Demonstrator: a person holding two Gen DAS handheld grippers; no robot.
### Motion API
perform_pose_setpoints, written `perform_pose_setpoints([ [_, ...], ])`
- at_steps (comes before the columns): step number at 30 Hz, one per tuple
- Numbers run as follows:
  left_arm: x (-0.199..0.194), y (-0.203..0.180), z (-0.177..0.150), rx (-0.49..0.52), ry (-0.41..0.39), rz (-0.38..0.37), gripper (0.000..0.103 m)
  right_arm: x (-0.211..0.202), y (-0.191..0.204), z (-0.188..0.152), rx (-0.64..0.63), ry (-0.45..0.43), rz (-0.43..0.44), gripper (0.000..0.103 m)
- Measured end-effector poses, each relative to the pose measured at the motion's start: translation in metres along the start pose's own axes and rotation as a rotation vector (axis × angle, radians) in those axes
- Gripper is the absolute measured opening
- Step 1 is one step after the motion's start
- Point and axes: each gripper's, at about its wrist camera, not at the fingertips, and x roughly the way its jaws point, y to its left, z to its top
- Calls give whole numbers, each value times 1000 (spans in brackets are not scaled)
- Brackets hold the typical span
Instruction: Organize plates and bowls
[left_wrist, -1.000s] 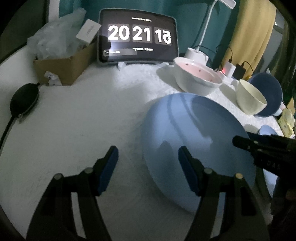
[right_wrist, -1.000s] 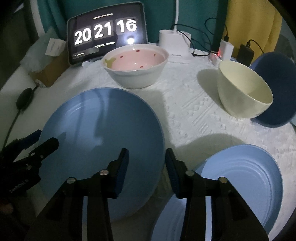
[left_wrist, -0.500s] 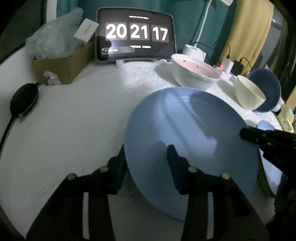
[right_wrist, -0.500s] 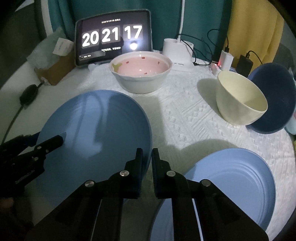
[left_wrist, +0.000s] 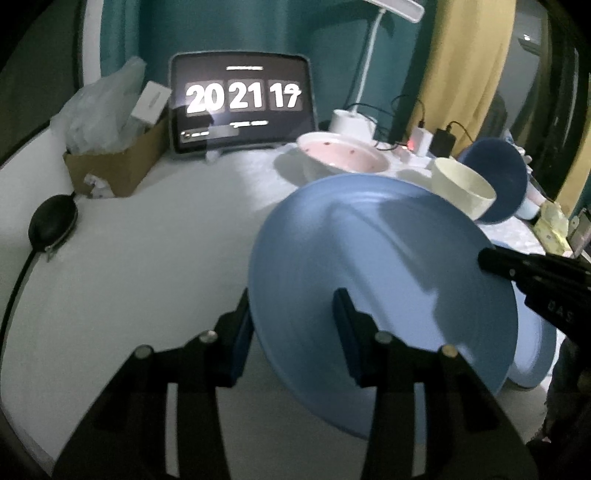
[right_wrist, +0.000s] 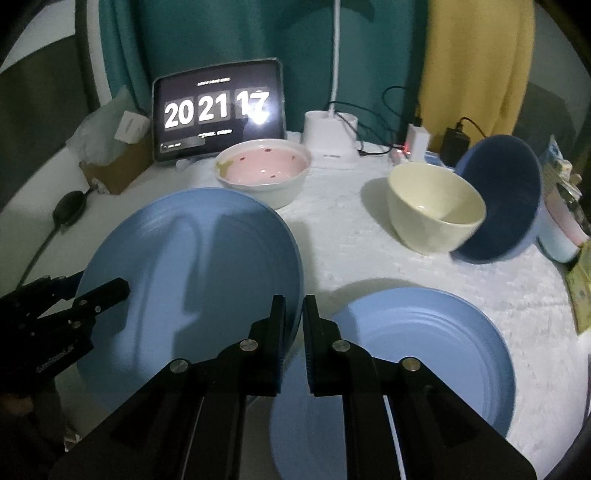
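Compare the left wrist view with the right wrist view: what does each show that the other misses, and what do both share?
Left wrist only: the lamp head above the table, and the left gripper astride the near rim of the held plate.

Right wrist only: nearly the whole second plate lying flat on the tablecloth, and the right gripper shut on the held plate's rim.

Both: the held plate, clock screen, pink bowl, cream bowl, dark blue bowl, cardboard box.
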Motion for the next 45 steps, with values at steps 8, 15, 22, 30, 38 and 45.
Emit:
perform_pose_setpoints([
  [8,-7,-33,-2,50,-3,-14,43,-19,-27,-13,43,-27,-15,10],
  [15,-6,-67,-3,100,9,-35,43,-31,-55,-26,92,-42,-27,10],
  [22,-4,-105,-6,159,34,-57,43,-40,-92,-43,149,-54,-47,10],
  [30,1,-143,-15,219,64,-78,43,-48,-127,-63,203,-61,-61,10],
  [38,6,-169,-22,258,91,-86,43,-53,-154,-77,234,-62,-77,11],
  [45,14,-182,-25,280,116,-71,44,-51,-164,-85,247,-58,-89,11],
])
